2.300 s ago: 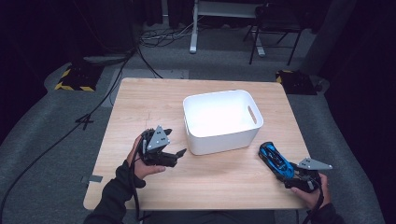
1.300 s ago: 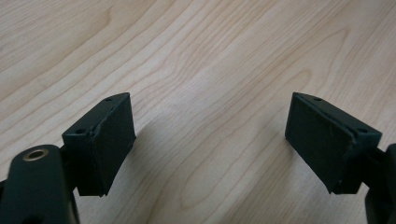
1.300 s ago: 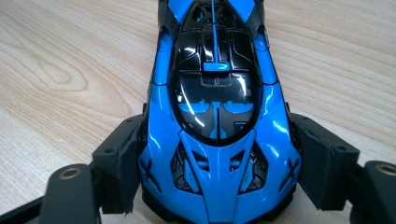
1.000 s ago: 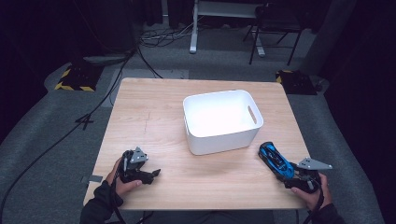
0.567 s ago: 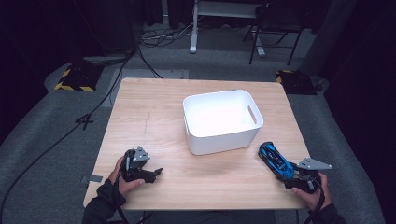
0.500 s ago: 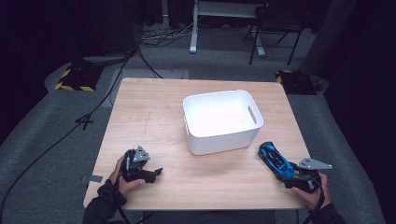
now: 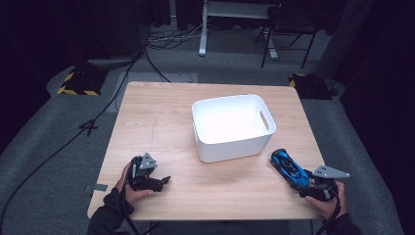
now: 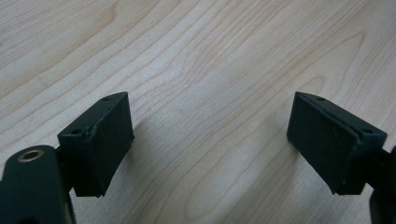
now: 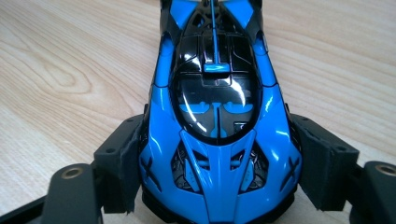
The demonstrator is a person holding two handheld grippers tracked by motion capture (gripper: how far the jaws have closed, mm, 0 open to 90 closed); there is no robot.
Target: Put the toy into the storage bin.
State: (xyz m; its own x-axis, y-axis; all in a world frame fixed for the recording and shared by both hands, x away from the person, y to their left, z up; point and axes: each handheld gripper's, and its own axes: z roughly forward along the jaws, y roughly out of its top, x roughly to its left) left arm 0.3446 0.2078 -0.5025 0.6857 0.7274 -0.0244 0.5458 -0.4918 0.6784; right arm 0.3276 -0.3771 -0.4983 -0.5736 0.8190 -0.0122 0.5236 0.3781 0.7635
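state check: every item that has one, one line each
Bin: upright on the table, open-topped, empty.
Toy car: on its wheels on the table, right of the bin, apart from it, jaws on both its sides.
Left claw: open, nothing between the jaws, low over bare wood.
Right claw: shut on the toy car.

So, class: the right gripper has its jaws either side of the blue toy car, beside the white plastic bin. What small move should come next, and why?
Probably lift the blue toy car slightly off the wooden table. The right gripper has its jaws pressed against the car's sides, and the white plastic bin stands open just beyond it, while the left gripper rests open and empty.
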